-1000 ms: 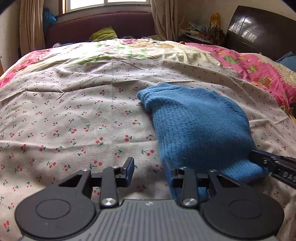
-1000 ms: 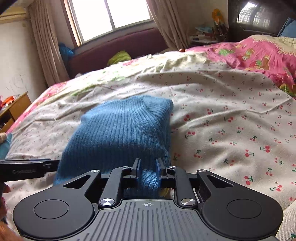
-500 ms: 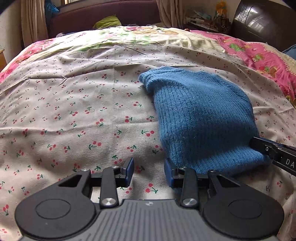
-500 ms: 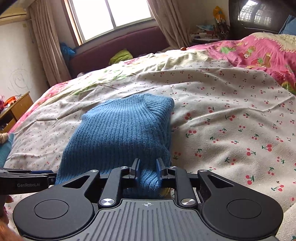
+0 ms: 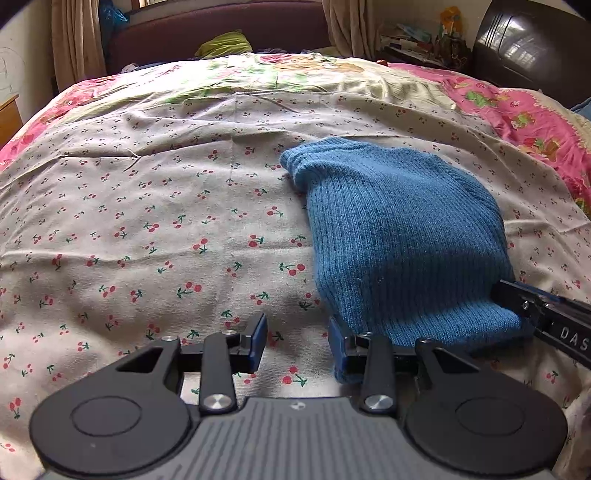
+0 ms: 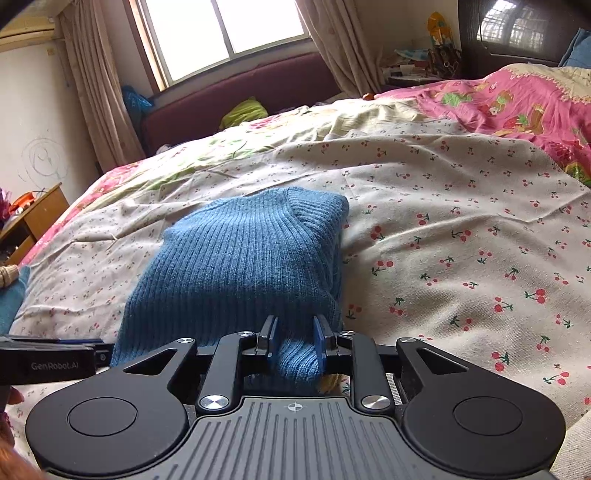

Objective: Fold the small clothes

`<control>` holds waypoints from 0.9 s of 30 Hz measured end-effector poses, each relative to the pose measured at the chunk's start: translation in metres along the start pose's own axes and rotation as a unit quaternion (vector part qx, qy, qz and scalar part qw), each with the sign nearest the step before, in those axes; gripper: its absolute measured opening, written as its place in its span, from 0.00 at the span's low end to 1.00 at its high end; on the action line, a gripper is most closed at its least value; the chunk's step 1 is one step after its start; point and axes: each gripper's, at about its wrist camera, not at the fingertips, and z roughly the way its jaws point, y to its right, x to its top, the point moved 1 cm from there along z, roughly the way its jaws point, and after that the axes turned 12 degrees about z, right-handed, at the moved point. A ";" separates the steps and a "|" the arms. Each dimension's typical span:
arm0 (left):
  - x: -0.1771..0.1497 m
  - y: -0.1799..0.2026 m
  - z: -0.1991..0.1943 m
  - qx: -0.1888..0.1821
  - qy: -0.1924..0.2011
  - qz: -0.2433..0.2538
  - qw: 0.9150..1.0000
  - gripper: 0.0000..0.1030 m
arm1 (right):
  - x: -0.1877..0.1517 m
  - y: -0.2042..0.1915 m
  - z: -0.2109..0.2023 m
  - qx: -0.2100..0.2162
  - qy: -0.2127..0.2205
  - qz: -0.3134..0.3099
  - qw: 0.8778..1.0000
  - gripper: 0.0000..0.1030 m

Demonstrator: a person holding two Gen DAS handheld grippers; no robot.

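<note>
1. The blue sweater (image 6: 240,266) lies folded on the cherry-print sheet (image 5: 147,240), unmoved.
2. The right gripper (image 6: 294,341) is opening, the sweater's near hem between its fingers, wider than before.
3. The left gripper (image 5: 297,341) stays spread at the sweater's near left corner, now tilted lower.

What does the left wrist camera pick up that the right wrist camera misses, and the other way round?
Only the left wrist view shows the left claw up close: its jaws stand apart over bare cherry-print sheet, the blue sweater just beside one finger.

Only the right wrist view shows the bright window, a wooden side table, and the right claw with a fold of sweater between its opening jaws.

Both show the folded sweater lying on the sheet, the pink quilt, a green cushion on the dark red sofa, and the other claw poking in from the side.
</note>
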 end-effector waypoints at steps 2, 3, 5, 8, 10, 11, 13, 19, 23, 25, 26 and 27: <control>0.000 -0.001 -0.001 -0.001 0.000 -0.001 1.000 0.45 | 0.000 0.001 -0.003 0.002 0.005 0.002 1.000 0.26; 0.000 -0.003 -0.002 -0.005 0.002 -0.006 1.000 0.45 | 0.001 0.001 -0.004 0.002 0.008 0.004 1.000 0.31; 0.002 -0.007 -0.005 -0.012 0.007 -0.018 1.000 0.46 | 0.002 0.003 -0.002 -0.003 0.007 0.009 1.000 0.32; 0.004 -0.009 -0.006 -0.014 0.009 -0.022 1.000 0.48 | 0.002 0.005 0.002 -0.006 0.000 0.013 1.000 0.32; 0.003 -0.008 -0.007 -0.014 0.008 -0.025 1.000 0.49 | 0.001 0.005 0.002 -0.008 -0.001 0.010 1.000 0.32; 0.002 -0.007 -0.008 -0.014 0.007 -0.025 1.000 0.50 | 0.001 0.004 0.001 -0.009 0.001 0.008 1.000 0.32; 0.000 -0.005 -0.008 -0.012 0.004 -0.024 1.000 0.51 | -0.001 0.001 -0.002 -0.012 0.003 0.002 1.000 0.32; -0.007 -0.003 -0.013 -0.002 0.001 -0.026 1.000 0.58 | -0.009 -0.015 -0.020 -0.009 0.017 -0.023 1.000 0.33; -0.011 -0.003 -0.019 0.012 0.000 -0.025 1.000 0.71 | -0.014 -0.021 -0.034 -0.007 0.024 -0.019 1.000 0.33; -0.013 -0.004 -0.025 0.016 0.003 -0.021 1.000 0.78 | -0.017 -0.023 -0.042 -0.006 0.029 -0.017 0.999 0.33; -0.015 -0.004 -0.028 0.013 0.008 -0.020 1.000 0.83 | -0.018 -0.025 -0.045 -0.007 0.032 -0.018 0.999 0.34; -0.017 -0.004 -0.032 0.008 0.013 -0.020 1.000 0.85 | -0.020 -0.027 -0.048 -0.010 0.034 -0.020 0.999 0.34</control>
